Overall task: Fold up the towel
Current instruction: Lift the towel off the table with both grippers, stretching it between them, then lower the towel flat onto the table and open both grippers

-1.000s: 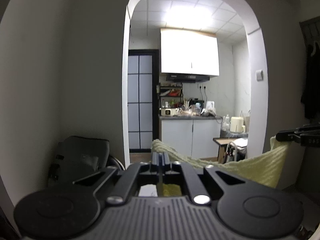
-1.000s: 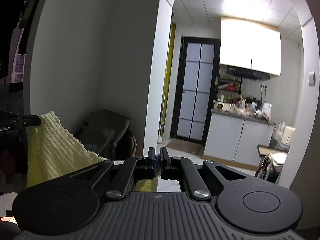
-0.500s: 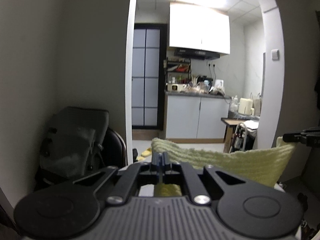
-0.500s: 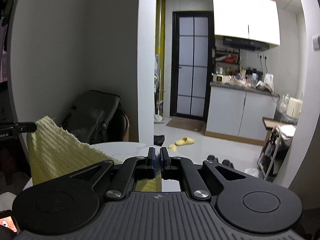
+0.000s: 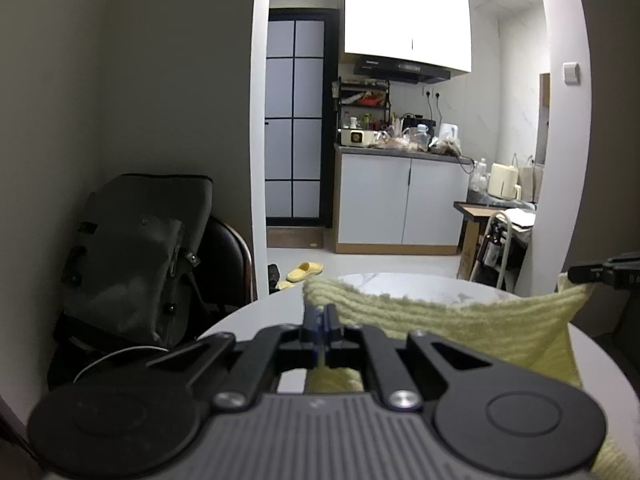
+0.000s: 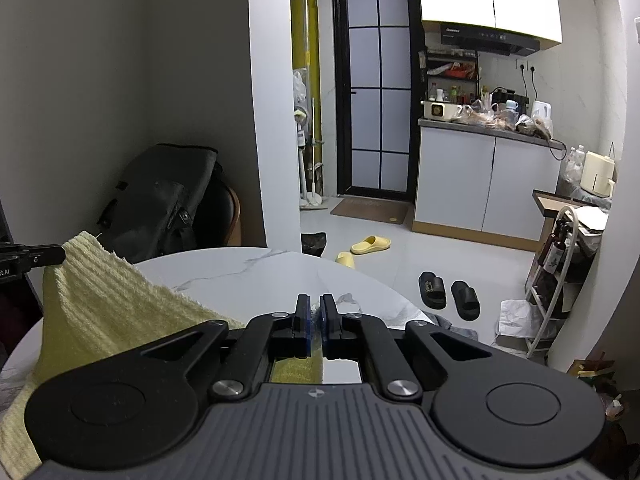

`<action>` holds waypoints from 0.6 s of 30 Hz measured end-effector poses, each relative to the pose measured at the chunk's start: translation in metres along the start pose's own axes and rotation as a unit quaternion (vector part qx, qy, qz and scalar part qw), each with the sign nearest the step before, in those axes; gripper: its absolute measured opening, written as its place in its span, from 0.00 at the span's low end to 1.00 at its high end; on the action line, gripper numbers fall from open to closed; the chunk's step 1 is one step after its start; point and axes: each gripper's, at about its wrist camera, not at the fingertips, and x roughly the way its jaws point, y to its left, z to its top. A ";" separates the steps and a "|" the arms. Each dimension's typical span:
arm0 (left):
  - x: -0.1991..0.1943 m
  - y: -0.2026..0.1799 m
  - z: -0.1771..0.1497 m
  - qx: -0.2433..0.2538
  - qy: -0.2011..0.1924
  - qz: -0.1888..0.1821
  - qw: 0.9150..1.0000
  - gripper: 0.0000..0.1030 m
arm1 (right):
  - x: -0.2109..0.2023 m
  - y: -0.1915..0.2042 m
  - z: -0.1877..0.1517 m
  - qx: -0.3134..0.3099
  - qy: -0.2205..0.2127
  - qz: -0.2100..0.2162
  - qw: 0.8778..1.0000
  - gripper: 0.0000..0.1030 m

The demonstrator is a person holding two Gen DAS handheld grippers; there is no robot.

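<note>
A pale yellow ribbed towel hangs stretched between my two grippers above a round white marble table. My left gripper is shut on one top corner of it. In the right wrist view the towel slopes from the left edge down toward my right gripper, which is shut on the other corner; a strip of yellow cloth shows behind its jaws. Each view catches the other gripper's dark tip at its edge, pinching the far corner. The towel's lower part drapes out of sight below the gripper bodies.
The marble table lies just beneath the towel. A dark backpack on a chair stands at the left by the wall. Beyond the archway are a kitchen counter, slippers on the floor and a wire rack at the right.
Both grippers have come down and tilted lower with the towel still stretched between them. The table top has come into view under the towel.
</note>
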 end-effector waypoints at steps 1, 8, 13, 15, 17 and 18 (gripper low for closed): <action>0.005 0.003 -0.001 -0.002 0.002 0.001 1.000 0.03 | 0.006 0.001 -0.001 -0.001 0.003 0.000 1.000 0.05; 0.028 0.016 -0.008 -0.010 0.015 0.009 1.000 0.03 | 0.036 0.000 -0.006 0.004 0.021 -0.007 1.000 0.05; 0.049 0.023 -0.017 -0.014 0.032 0.010 0.999 0.03 | 0.061 -0.001 -0.014 0.006 0.036 -0.015 0.999 0.05; 0.056 0.025 -0.020 -0.017 0.037 0.009 0.999 0.03 | 0.070 -0.001 -0.016 0.006 0.041 -0.017 0.999 0.05; 0.063 0.026 -0.022 -0.019 0.041 0.009 0.999 0.03 | 0.078 -0.003 -0.018 0.010 0.045 -0.020 0.999 0.06; 0.066 0.026 -0.023 -0.020 0.043 0.009 0.999 0.03 | 0.081 -0.005 -0.019 0.014 0.048 -0.023 0.998 0.07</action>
